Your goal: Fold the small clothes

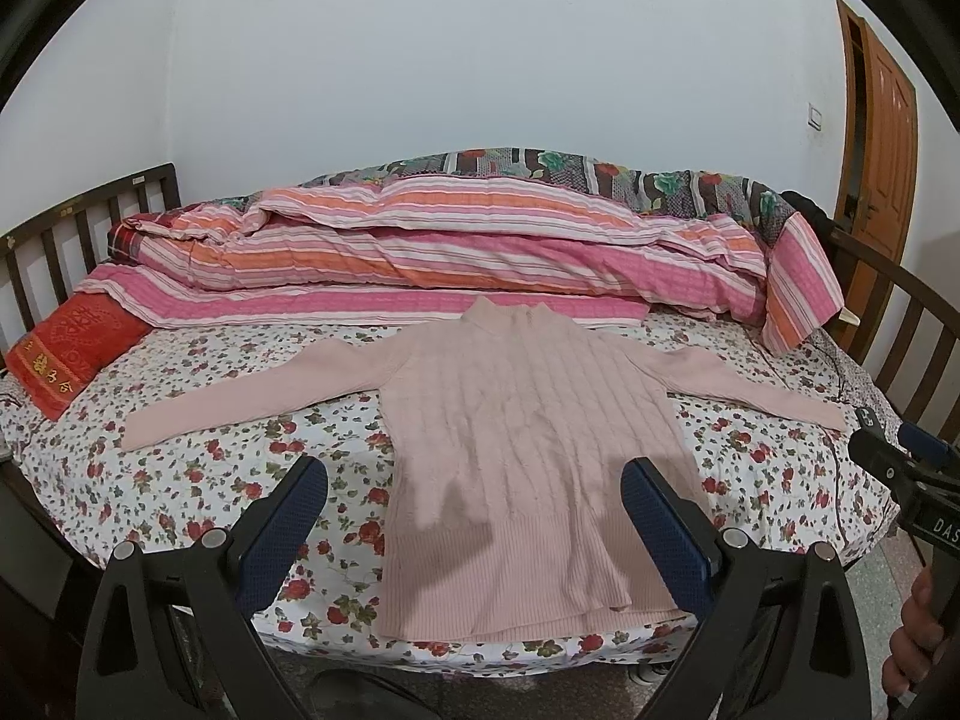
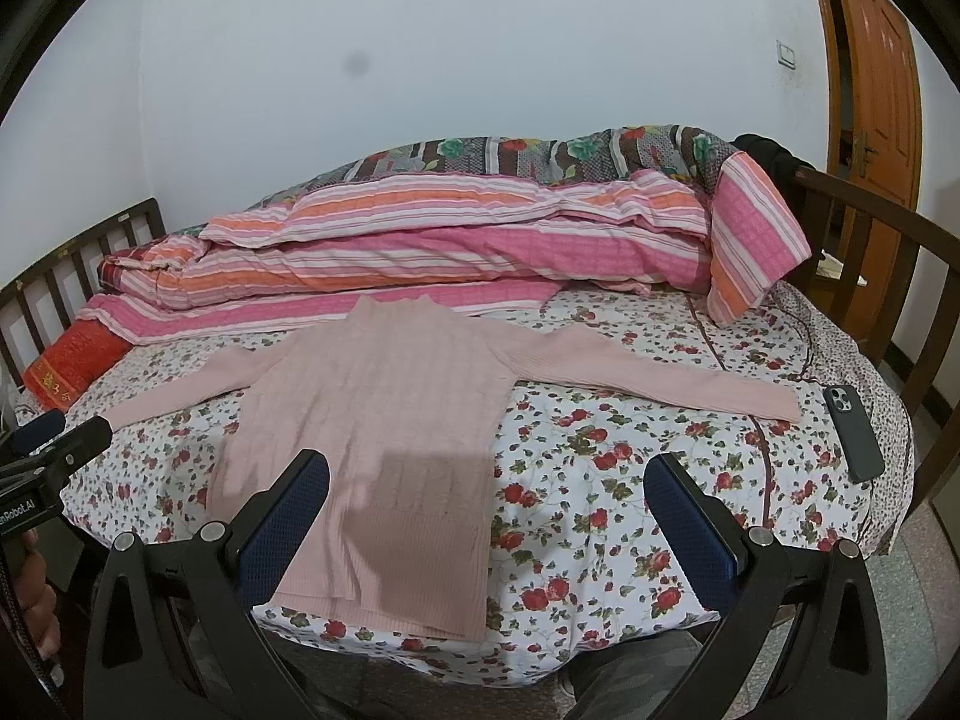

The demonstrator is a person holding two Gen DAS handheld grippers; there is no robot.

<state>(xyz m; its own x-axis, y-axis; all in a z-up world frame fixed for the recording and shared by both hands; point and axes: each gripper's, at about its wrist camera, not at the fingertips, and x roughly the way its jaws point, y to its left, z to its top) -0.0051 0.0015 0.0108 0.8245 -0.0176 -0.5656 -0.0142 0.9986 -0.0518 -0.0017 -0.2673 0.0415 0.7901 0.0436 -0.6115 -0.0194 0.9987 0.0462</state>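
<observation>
Nearest the cameras, the left gripper [image 1: 474,516] and the right gripper [image 2: 489,516] both hang above the near edge of the bed [image 2: 600,480], jaws spread wide and pinching nothing. Just beyond them the pink sweater [image 1: 528,438] lies flat on the floral sheet, hem toward the near edge, collar away, both sleeves stretched out sideways. No fold looks begun, so the opening step seems in hand: the likely next move is to bring a sleeve across the body, which calls for lowering onto a cuff and closing on the knit alone, not the sheet beneath. A dark phone [image 2: 852,432] lies near the right cuff, apart from it. Farther back sit a red cushion [image 1: 69,354] with yellow characters too small to read and a striped quilt [image 1: 432,246]. Partial lettering on the gripper bodies reads "DAS" and "nRobot.AI".
</observation>
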